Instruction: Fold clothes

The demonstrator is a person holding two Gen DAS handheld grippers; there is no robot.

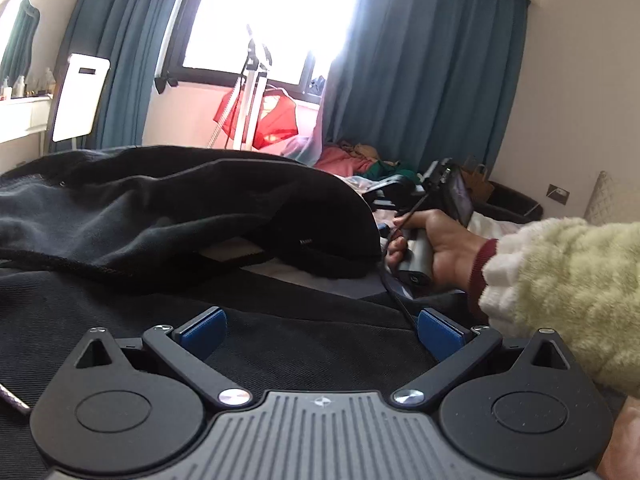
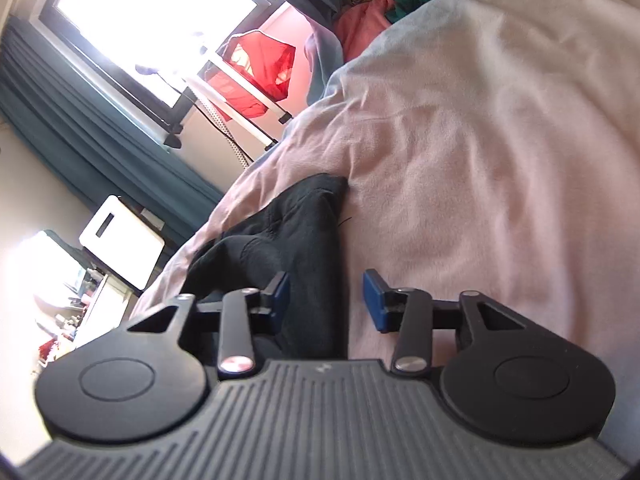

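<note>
Both claws gape empty — the left claw (image 1: 320,334) low over the black garment (image 1: 168,216) heaped toward 11 o'clock, the right claw (image 2: 326,300) straddling its edge on the pink bedding (image 2: 480,160).

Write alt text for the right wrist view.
The open right gripper hovers over a black garment lying on a pale pink duvet, blue fingers apart. Behind are a bright window, teal curtains and a red cloth.
</note>
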